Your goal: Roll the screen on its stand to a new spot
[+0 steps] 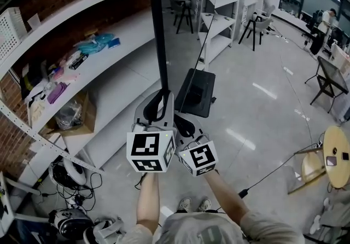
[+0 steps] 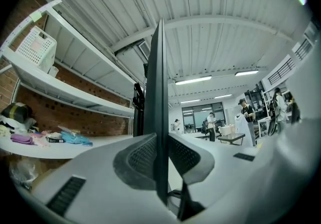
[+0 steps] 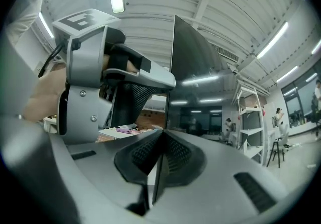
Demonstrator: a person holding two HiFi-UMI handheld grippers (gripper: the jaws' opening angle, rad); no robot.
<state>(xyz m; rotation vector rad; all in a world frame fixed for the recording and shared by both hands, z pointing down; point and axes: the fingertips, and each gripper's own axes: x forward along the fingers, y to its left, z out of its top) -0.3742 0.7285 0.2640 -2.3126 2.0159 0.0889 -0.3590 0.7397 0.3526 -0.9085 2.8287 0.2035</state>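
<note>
**Jaws.** Left gripper (image 2: 161, 156): pads closed onto the thin near edge of the screen (image 2: 159, 77), one pad on each face. The panel runs edge-on straight up from the grip. Right gripper (image 3: 161, 143): pads together on the same edge, with the panel pinched between them and its glossy face off to the right. In the head view the right grip sits just below and beside the left, and the marker cubes nearly touch.

**Why so.** Two clamps stacked on one vertical edge probably serve as a steering handle. A push or pull there should become rolling at the base (image 1: 196, 92), and two grip points resist twist. The grip sits high over the base, so a hard shove might tip the stand rather than roll it (a judgement only).

**Screen position.** Upright, directly ahead of the person, with the base on the floor (image 1: 262, 100). Wheels are not visible. The long shelf (image 1: 109, 68) is to the left and the white rack (image 1: 219, 13) is beyond.

**Room.** The shelf edge lies near the base, so there is little margin on the left. The floor is open to the right and forward-right. A thin cable (image 1: 200, 57) slants from near the base toward the rack and may drag. A round table (image 1: 336, 152) stands well apart at far right.
</note>
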